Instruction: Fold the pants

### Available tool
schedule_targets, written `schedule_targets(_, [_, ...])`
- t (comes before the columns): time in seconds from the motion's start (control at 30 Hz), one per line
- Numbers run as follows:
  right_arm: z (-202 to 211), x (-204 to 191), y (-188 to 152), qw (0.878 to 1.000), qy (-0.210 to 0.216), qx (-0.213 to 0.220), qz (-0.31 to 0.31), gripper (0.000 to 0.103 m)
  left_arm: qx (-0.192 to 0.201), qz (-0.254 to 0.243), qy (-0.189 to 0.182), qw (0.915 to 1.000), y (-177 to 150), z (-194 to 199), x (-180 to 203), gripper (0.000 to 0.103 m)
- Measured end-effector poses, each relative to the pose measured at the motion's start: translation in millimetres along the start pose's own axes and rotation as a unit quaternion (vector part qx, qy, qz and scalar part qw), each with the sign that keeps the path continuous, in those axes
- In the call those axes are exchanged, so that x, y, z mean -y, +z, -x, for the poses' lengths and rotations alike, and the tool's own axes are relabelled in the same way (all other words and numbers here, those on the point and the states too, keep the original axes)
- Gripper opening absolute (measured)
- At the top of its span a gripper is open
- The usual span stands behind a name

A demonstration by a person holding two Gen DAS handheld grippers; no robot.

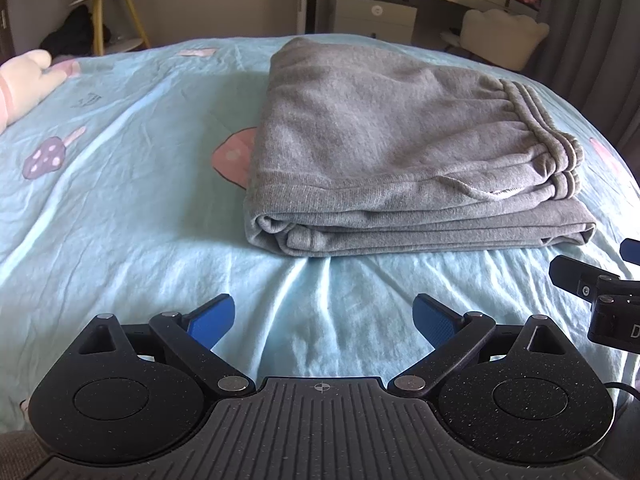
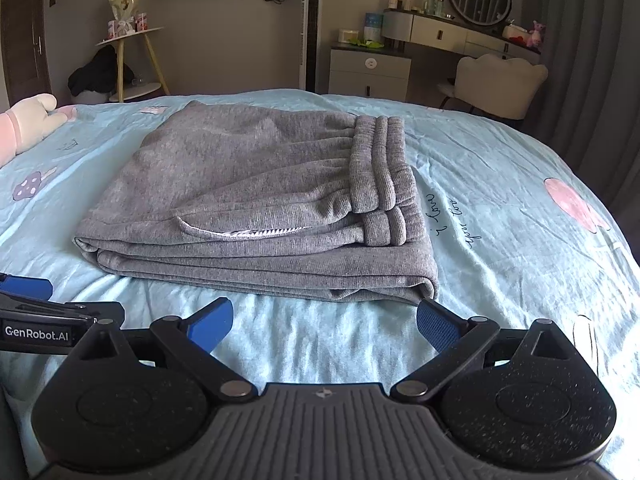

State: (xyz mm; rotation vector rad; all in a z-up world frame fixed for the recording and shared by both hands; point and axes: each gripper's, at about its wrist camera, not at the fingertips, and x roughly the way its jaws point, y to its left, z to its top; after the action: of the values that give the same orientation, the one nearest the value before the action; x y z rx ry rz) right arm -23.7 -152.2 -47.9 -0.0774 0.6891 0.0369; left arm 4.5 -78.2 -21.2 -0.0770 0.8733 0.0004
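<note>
Bed: light blue printed sheet (image 1: 120, 208), creased just ahead of both jaws
Sweatpants: grey sweatpants (image 1: 384, 148) folded flat ahead of both jaws, untouched
Left gripper (image 1: 324, 320): jaws spread, empty
Right gripper (image 2: 325, 322): jaws spread, empty; right fingertip near the fold's corner
Finish: fold looks complete; withdraw low without snagging the near edge

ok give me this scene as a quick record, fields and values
surface: bed sheet, light blue, printed
pants: pants, grey, folded into a stack, waistband on top
left gripper: left gripper, open, short of the pants, holding nothing
right gripper: right gripper, open, near the stack's front edge, holding nothing
other: plush toy at far left
</note>
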Motion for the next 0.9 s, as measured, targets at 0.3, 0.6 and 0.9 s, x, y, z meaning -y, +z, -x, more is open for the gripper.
schedule_targets(0.3, [0.2, 1.4, -0.1, 1.0, -0.001, -0.001, -0.004, 0.099, 0.001, 0.002, -0.001, 1.0, 0.5, 0.3, -0.6, 0.1])
schedule_targets(0.6, [0.3, 1.4, -0.1, 1.0, -0.001, -0.001, -0.005, 0.099, 0.003, 0.002, -0.001, 1.0, 0.8, 0.6, -1.0, 0.1])
schedule_targets(0.9, [0.2, 1.4, -0.1, 1.0, -0.001, -0.001, -0.004, 0.099, 0.004, 0.002, -0.002, 1.0, 0.8, 1.1, -0.5, 0.1])
